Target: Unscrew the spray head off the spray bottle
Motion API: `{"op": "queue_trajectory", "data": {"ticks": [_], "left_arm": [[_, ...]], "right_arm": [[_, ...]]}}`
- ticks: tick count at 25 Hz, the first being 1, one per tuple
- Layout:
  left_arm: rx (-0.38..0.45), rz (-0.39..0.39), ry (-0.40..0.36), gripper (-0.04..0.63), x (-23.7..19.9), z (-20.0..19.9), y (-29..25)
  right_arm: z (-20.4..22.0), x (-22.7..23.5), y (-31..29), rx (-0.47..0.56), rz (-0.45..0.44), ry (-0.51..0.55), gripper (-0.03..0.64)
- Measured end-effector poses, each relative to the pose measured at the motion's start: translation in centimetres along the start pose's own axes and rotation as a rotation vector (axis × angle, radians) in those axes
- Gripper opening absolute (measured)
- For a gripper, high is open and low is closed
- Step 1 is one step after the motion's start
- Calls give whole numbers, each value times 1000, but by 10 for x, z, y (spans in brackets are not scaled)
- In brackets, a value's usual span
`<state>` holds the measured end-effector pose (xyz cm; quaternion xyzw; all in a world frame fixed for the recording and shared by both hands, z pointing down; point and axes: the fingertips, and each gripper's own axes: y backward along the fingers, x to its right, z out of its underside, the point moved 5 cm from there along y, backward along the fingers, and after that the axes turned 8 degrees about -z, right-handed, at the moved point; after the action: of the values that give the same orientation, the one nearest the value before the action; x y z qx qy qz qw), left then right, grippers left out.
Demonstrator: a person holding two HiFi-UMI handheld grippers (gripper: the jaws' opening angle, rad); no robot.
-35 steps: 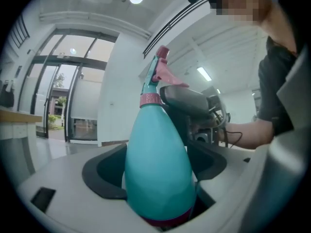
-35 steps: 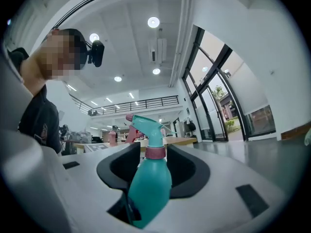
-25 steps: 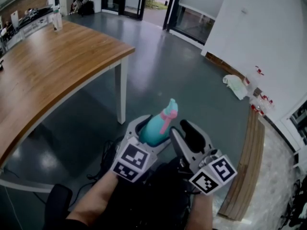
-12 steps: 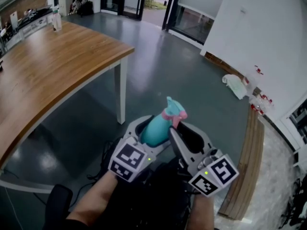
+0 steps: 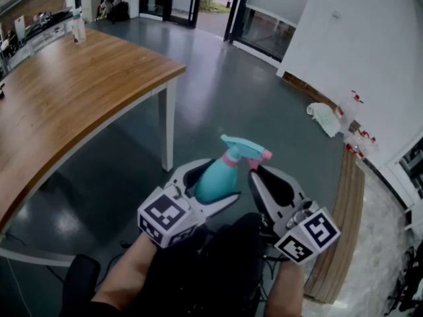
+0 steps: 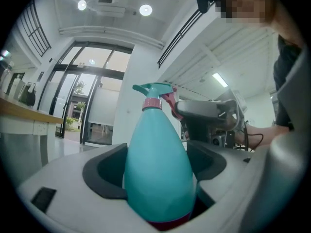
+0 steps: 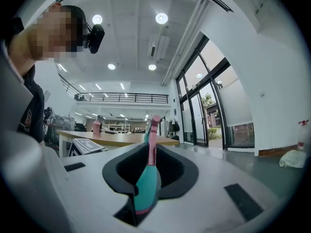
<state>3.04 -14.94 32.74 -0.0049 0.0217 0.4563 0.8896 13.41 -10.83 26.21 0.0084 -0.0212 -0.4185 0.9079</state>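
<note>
1. Jaws of the left gripper (image 5: 210,185) are clamped on the belly of the bottle (image 5: 217,180), one on each side. The bottle rests on nothing. It is held in the air over the floor (image 5: 231,78), well apart from the bench (image 5: 79,78) on the left.
2. The bottle's long axis runs from these jaws up and away from the person, leaning slightly right in the head view. The pink collar (image 6: 151,102) at the neck stands clear above the grip.
3. The spray head (image 5: 243,152) sits on top, and its nozzle-and-trigger bar lies crosswise to that axis, reaching right.
4. The right gripper (image 5: 264,174) is just beside the bottle and is the one nearer the head. Its jaws have just been closing and now pinch the head's right end, a teal and pink part caught between them.
5. Judged from this, the grip sits off the neck's axis. Unscrewing therefore means swinging the right gripper around the bottle's long axis while the left holds the body fast. A straight pull would only tilt the bottle.
</note>
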Motion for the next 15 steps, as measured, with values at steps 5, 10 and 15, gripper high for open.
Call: {"op": "queue_trajectory", "data": {"ticks": [5,10,15], "left_arm": [[11,16,11,396,2,0,0],[-6,-51,-4,394,-1,3,-4],[-12,-136,-5,393,-10,2,-5]], "right_arm": [[5,10,2,-11,7,2,61],[5,14,4,-3,59,0,63],[-9,6,10,56,71,-8,97]]}}
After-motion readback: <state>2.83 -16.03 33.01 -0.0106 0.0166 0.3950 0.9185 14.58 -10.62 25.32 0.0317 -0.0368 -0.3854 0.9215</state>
